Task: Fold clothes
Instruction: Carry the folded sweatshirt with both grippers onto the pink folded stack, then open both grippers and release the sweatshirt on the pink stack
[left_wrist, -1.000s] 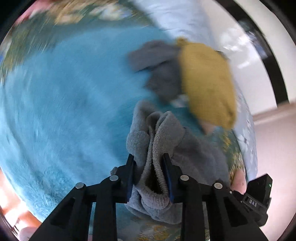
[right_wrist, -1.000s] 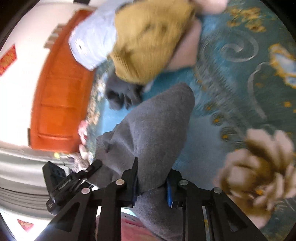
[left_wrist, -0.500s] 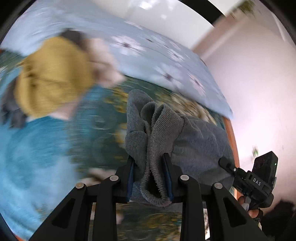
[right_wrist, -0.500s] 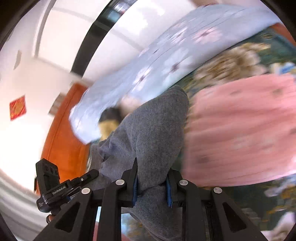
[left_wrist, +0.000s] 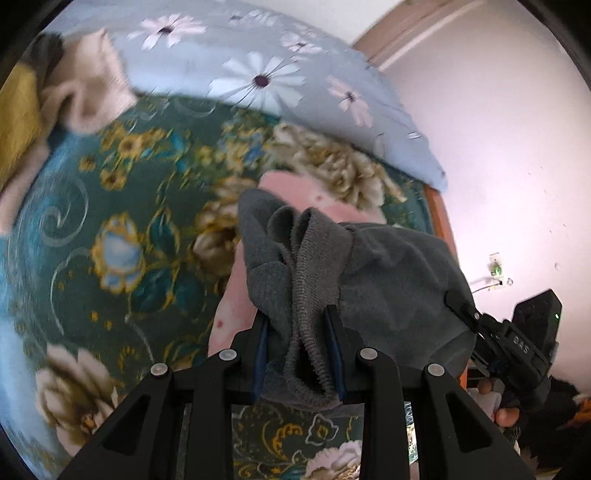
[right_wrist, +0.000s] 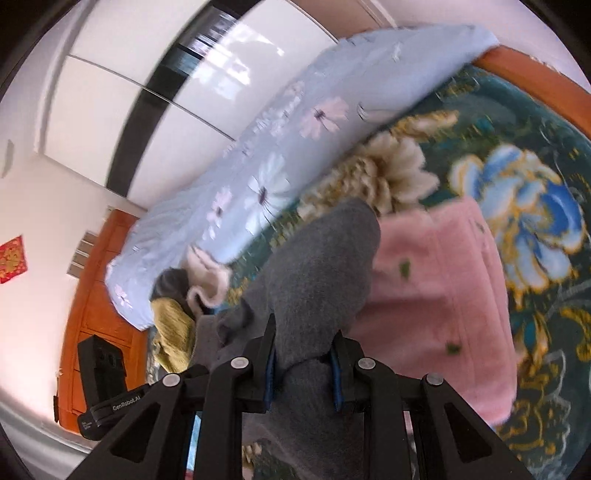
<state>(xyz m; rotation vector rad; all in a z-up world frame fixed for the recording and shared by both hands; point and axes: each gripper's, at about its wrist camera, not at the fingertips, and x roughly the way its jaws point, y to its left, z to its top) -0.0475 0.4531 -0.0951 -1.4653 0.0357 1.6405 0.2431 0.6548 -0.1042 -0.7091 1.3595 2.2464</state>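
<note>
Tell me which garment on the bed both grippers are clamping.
The grey garment: left gripper and right gripper both pinch it. The pink one lies flat; the mustard one sits apart.

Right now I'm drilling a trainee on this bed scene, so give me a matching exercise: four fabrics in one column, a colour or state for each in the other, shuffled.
Things:
1. grey garment
2. folded garment under it
3. pillow
4. bedspread

Descriptions:
A. light blue with daisies
B. dark teal with gold flowers
C. clamped in both the left tool and the right tool
D. pink, lying flat

Pairs: 1-C, 2-D, 3-A, 4-B
</note>
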